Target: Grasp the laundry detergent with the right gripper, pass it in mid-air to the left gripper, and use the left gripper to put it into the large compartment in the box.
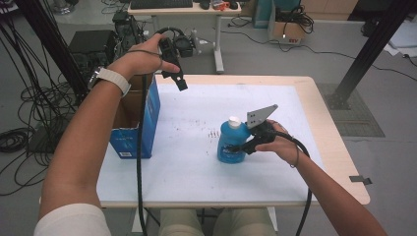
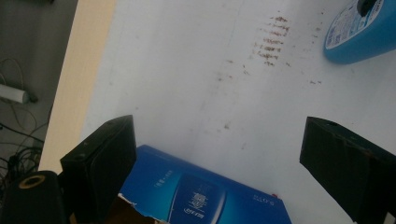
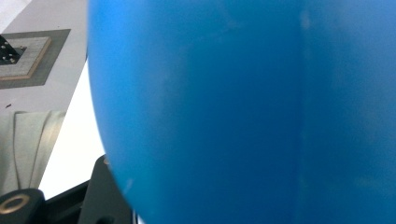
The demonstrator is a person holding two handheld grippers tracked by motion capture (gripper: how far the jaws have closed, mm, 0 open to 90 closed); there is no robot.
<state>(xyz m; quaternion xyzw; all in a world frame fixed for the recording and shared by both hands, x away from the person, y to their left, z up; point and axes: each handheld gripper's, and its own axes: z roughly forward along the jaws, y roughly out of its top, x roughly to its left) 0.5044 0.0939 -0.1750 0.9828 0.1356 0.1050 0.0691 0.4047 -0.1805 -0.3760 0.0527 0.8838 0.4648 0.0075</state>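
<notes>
Fingers on my right gripper (image 1: 239, 147) sit against the blue bottle (image 1: 230, 142) at centre-right of the high view, probably clamped to keep it upright, though I cannot tell for certain (its body swamps the right gripper view). At upper left, my left gripper (image 1: 180, 81) hangs with jaws wide apart over the open blue box (image 1: 148, 118), likely waiting to receive.

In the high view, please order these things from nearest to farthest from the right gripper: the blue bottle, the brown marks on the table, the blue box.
1. Blue bottle: directly at the right gripper, at its left side.
2. Brown marks: on the white table, just left of the bottle.
3. Blue box: at the table's left edge, below the left gripper.
</notes>
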